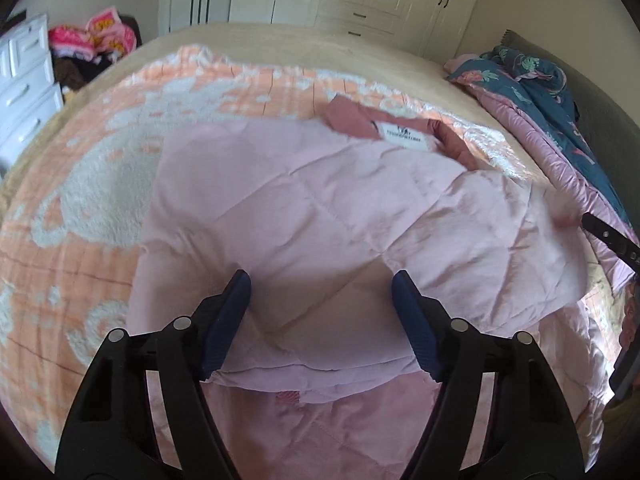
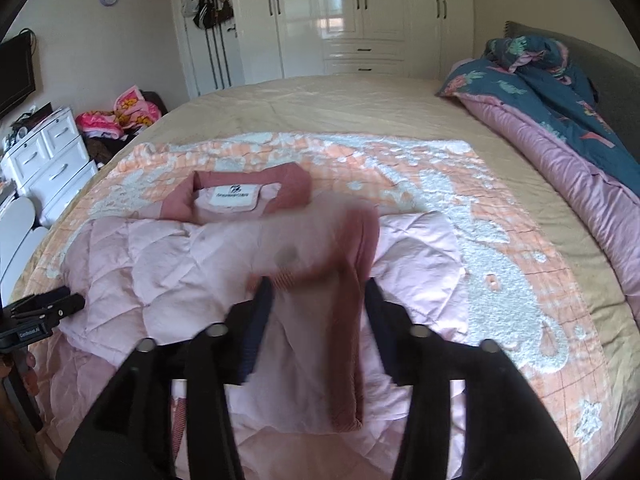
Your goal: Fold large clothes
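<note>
A pale pink quilted jacket (image 1: 320, 216) with a darker pink collar (image 1: 352, 118) and a white label lies lining-up on an orange and white fleece blanket (image 1: 80, 184) on the bed. My left gripper (image 1: 322, 292) is open just above the jacket's near part, holding nothing. In the right wrist view the jacket (image 2: 168, 264) lies across the blanket (image 2: 500, 240). My right gripper (image 2: 318, 292) is open, and a blurred fold with a dark pink ribbed edge (image 2: 348, 320) lies between its fingers. The right gripper's tip also shows in the left wrist view (image 1: 608, 236).
A rolled blue floral and pink duvet (image 2: 560, 120) lies along the bed's right side by the grey headboard. White wardrobes (image 2: 360, 20) stand behind the bed. A white drawer unit (image 2: 48, 160) and a pile of pink clothes (image 2: 120, 116) are at the left.
</note>
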Tool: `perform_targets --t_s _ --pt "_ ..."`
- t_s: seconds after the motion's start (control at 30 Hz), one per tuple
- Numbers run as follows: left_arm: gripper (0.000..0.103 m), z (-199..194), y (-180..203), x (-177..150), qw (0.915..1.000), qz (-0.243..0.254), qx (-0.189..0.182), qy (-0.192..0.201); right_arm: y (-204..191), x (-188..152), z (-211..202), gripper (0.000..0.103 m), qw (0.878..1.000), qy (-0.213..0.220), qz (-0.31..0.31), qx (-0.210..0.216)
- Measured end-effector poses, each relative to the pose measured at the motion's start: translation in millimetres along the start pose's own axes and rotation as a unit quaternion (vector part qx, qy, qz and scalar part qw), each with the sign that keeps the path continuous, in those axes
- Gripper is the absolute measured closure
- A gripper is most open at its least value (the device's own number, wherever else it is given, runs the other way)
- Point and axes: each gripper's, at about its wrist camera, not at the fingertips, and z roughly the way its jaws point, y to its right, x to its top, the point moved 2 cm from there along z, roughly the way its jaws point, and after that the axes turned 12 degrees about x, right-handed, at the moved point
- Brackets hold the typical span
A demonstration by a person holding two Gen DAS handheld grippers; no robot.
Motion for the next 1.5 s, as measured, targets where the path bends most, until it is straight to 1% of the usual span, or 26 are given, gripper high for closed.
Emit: perform_targets --t_s 0.07,0.13,0.23,0.37,0.47,0.57,0.63,0.67,0.73,0.8,0.83,0.93,1.07,1.17,1.23,1.33,1.43,1.5 --pt "0.037 5 -3 -3 1.0000 -0.006 -0.003 -0.006 0 1 -4 0.046 1.000 0.007 0.002 -0.003" --pt "0.037 9 -5 -5 0.9999 -0.011 -0.003 -0.012 -3 3 -4 0.043 1.000 0.003 0.000 0.003" --pt "0.037 13 -5 -8 0.9997 -0.011 -0.002 -0.019 -21 4 1 0.040 1.000 -0.009 -0.024 0.016" --pt "0.037 17 -6 -10 0.9996 -0.015 -0.001 -0.025 -54 4 17 0.035 0.997 -0.024 -0.050 0.049" --pt "0.037 20 -8 -11 0.9994 -0.020 -0.005 -0.027 -74 3 33 0.034 0.995 -0.039 -0.051 0.074" --pt "0.037 19 -9 -11 0.9995 -0.019 -0.004 -0.026 -90 0 52 0.034 0.993 -0.061 -0.059 0.084" --pt "0.037 19 -9 -10 0.9994 -0.020 -0.005 -0.027 -96 -6 67 0.033 0.991 -0.086 -0.055 0.090" --pt "0.037 19 -9 -10 0.9994 -0.020 -0.005 -0.027 -95 -10 75 0.033 0.989 -0.101 -0.048 0.092" --pt "0.037 19 -9 -10 0.9994 -0.019 -0.004 -0.028 -90 -21 94 0.033 0.988 -0.129 -0.022 0.083" --pt "0.037 19 -8 -10 0.9995 -0.015 -0.001 -0.027 -87 -28 103 0.031 0.988 -0.125 -0.003 0.089" --pt "0.037 19 -8 -10 0.9995 -0.014 0.001 -0.027 -85 -31 107 0.030 0.988 -0.125 0.001 0.086" --pt "0.037 19 -7 -10 0.9996 -0.010 0.006 -0.027 -88 -36 110 0.030 0.990 -0.122 -0.004 0.077" --pt "0.037 18 -7 -9 0.9995 -0.009 0.007 -0.029 -86 -40 108 0.030 0.990 -0.111 0.000 0.082" --pt "0.037 17 -6 -9 0.9994 -0.009 0.007 -0.031 -84 -39 108 0.029 0.990 -0.112 0.002 0.083" --pt "0.037 15 -4 -9 0.9994 -0.010 0.007 -0.032 -84 -38 104 0.030 0.990 -0.112 0.008 0.083" --pt "0.036 12 -6 -8 0.9993 -0.017 0.002 -0.034 -84 -37 95 0.029 0.990 -0.101 0.017 0.093" --pt "0.031 8 -5 -7 0.9992 -0.018 -0.001 -0.036 -83 -36 83 0.024 0.989 -0.093 0.029 0.108" --pt "0.023 3 -3 -6 0.9992 -0.020 -0.001 -0.035 -83 -34 75 0.017 0.988 -0.087 0.038 0.121"
